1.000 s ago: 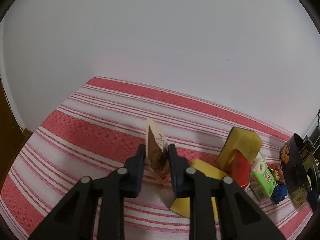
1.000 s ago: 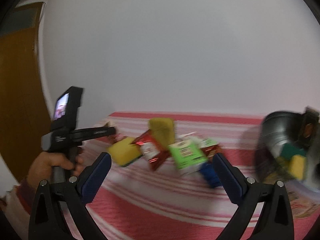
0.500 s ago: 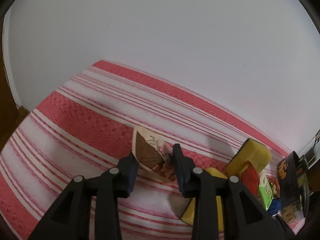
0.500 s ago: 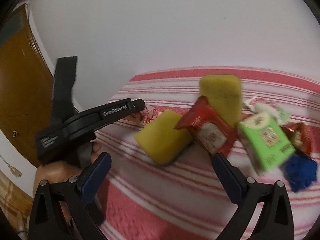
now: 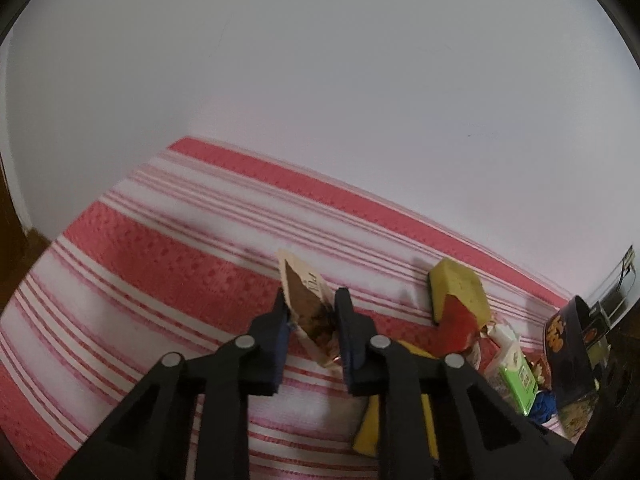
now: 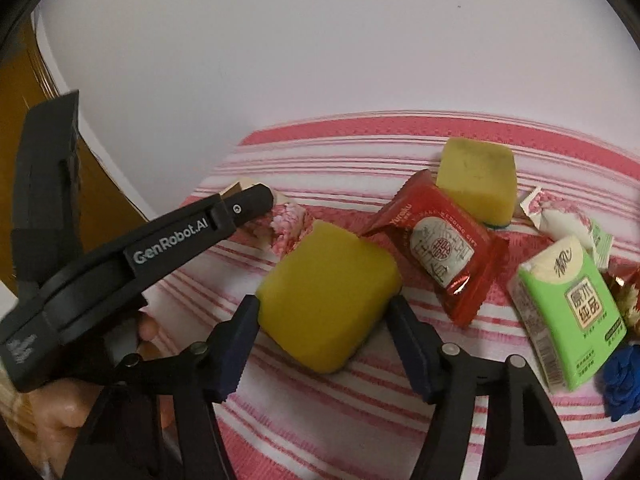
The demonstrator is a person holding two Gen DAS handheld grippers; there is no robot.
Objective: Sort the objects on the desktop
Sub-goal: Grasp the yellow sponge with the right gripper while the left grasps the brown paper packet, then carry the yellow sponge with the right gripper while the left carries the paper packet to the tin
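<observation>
My left gripper is shut on a beige and brown snack packet, held tilted just above the red striped tablecloth. It also shows in the right wrist view with the packet's pink end. My right gripper is open, its jaws on either side of a yellow sponge lying on the cloth; whether they touch it I cannot tell.
A red snack packet, a second yellow sponge, a green tissue pack, a white wrapper and a blue object lie to the right. A dark round tin stands at far right. A white wall is behind.
My right gripper moved down and forward, and its jaws narrowed around the near yellow sponge. My left gripper stays shut on the snack packet, shifting slightly.
</observation>
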